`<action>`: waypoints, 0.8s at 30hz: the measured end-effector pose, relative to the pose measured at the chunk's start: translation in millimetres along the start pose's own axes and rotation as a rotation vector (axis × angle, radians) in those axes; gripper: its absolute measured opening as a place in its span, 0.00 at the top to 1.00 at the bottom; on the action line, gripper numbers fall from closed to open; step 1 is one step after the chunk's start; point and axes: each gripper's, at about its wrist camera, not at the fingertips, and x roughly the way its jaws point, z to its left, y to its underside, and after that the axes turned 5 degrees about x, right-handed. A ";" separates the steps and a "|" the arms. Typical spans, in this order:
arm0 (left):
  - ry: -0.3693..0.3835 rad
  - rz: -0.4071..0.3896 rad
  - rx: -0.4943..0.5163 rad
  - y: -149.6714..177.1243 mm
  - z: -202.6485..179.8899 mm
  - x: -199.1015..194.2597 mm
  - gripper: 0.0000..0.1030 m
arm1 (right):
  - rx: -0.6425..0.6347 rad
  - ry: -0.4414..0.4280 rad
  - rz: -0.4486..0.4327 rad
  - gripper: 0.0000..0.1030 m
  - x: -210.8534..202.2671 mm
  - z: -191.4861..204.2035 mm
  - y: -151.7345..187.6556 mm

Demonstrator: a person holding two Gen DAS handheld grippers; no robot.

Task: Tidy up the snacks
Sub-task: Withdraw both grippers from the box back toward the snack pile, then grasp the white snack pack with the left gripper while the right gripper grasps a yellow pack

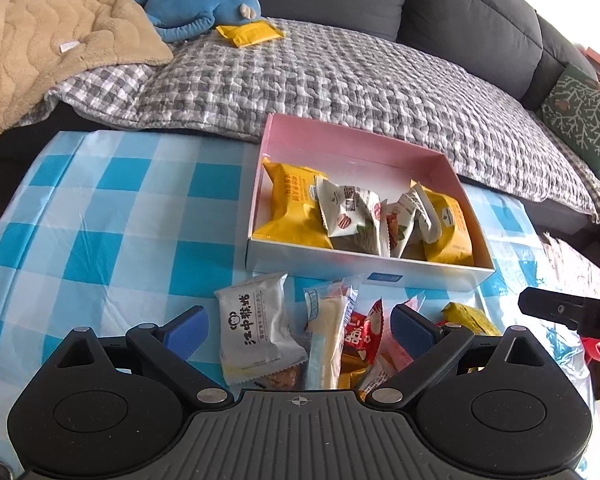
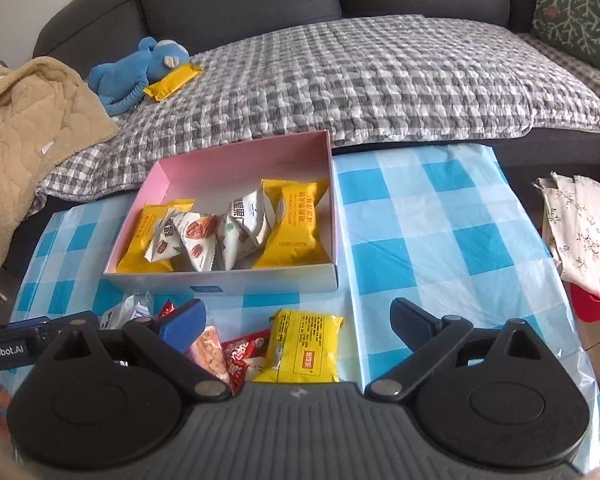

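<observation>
A pink-lined box [image 1: 352, 136] [image 2: 236, 160] on the blue checked tablecloth holds two yellow packets [image 1: 290, 208] [image 2: 296, 228] and several white nut packets [image 1: 350, 216] [image 2: 196, 236]. In front of the box lie loose snacks: a white packet [image 1: 256, 324], a pale wafer bar [image 1: 324, 340], a red packet [image 1: 362, 334] [image 2: 246, 354] and a yellow packet [image 2: 304, 348] [image 1: 466, 316]. My left gripper [image 1: 298, 322] is open above the white, wafer and red packets. My right gripper [image 2: 298, 322] is open over the red and yellow packets, its tip [image 1: 560, 312] showing at the left view's right edge.
Behind the table is a grey sofa with a checked quilt [image 1: 320, 76] [image 2: 360, 76], a beige blanket [image 1: 40, 40], a blue plush toy [image 1: 196, 4] [image 2: 136, 68] and another yellow packet [image 1: 250, 34] [image 2: 172, 80]. A green cushion [image 2: 580, 12], floral cloth [image 2: 584, 232] and a red stool [image 2: 596, 308] are at right.
</observation>
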 end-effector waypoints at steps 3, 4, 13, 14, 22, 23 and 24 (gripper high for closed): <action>-0.008 0.018 0.018 3.2 -1.6 5.2 0.05 | -0.017 -0.017 0.030 0.13 3.1 4.1 1.5; -0.009 0.025 0.021 3.7 -1.5 6.8 0.06 | -0.022 -0.028 0.041 0.17 4.2 5.1 1.7; -0.037 0.063 -0.084 2.3 26.4 22.7 0.06 | -0.033 -0.071 0.114 0.34 19.7 5.6 2.5; -0.042 0.068 -0.092 2.6 28.7 24.9 0.06 | -0.034 -0.057 0.118 0.35 22.0 5.7 2.8; -0.067 0.104 -0.108 6.5 33.7 47.2 0.05 | 0.001 0.014 0.158 0.35 39.8 -5.3 3.8; -0.067 0.108 -0.113 6.4 34.1 49.1 0.05 | 0.001 0.015 0.161 0.33 41.1 -5.0 4.2; -0.058 0.112 -0.120 5.8 35.3 51.3 0.05 | -0.001 0.018 0.164 0.32 42.3 -4.6 4.4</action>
